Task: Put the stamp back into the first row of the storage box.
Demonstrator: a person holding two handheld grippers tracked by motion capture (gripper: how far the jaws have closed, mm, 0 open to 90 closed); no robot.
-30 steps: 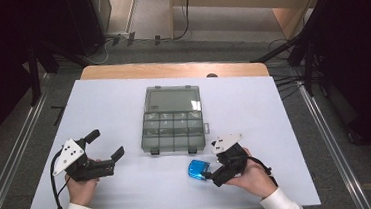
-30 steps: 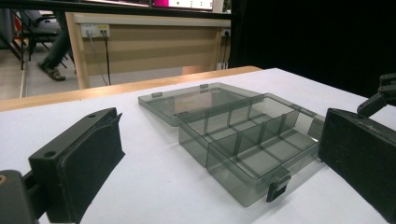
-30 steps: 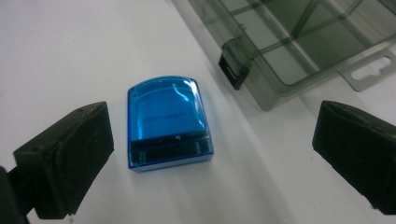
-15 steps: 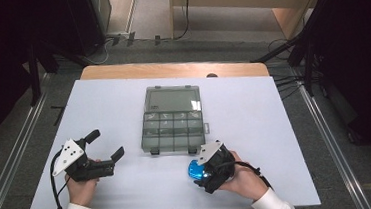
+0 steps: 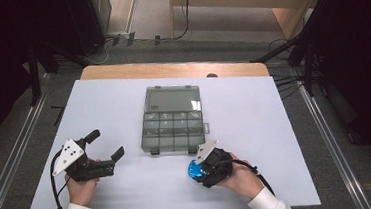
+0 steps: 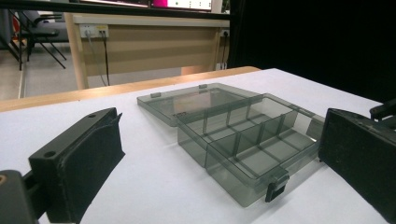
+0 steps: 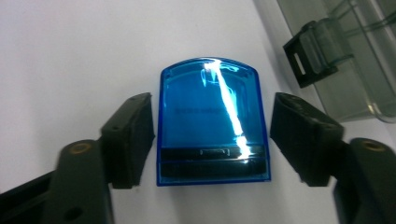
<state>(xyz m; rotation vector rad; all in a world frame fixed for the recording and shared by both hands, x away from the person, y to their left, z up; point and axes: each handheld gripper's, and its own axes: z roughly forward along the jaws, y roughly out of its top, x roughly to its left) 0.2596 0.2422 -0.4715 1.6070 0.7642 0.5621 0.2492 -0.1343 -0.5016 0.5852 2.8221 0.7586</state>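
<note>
Nearest me, at about five o'clock on the table [image 5: 285, 126], my right gripper [image 7: 211, 135] is down over the blue case [image 7: 212, 123], which lies flat on the white top. Its jaws are parted just wider than the case and bracket its two long sides; the left one looks almost touching, the right one shows a sliver of gap, so I judge nothing is clamped yet. In the high view the blue case [image 5: 195, 170] peeks out at the gripper's nine o'clock side, just beside the near right corner of the box [image 5: 171, 119].

The case is glossy hard plastic, probably light, rigid and slick, with a bright glare streak across its lid. I would pinch it across the straight flanks near the dark band at the near end, not at the rounded far corners, where the pads could skate off. A firm, square squeeze should do; too much might pop it sideways.

At seven o'clock my left gripper [image 5: 107, 147] rests low over the table, jaws spread wide and empty, pointing toward three o'clock.

Farther out, at the centre, the smoky clear box [image 6: 243, 140] lies open, its lid [image 6: 196, 99] flat toward twelve o'clock, compartments apparently empty, latch [image 6: 276, 185] facing me.
</note>
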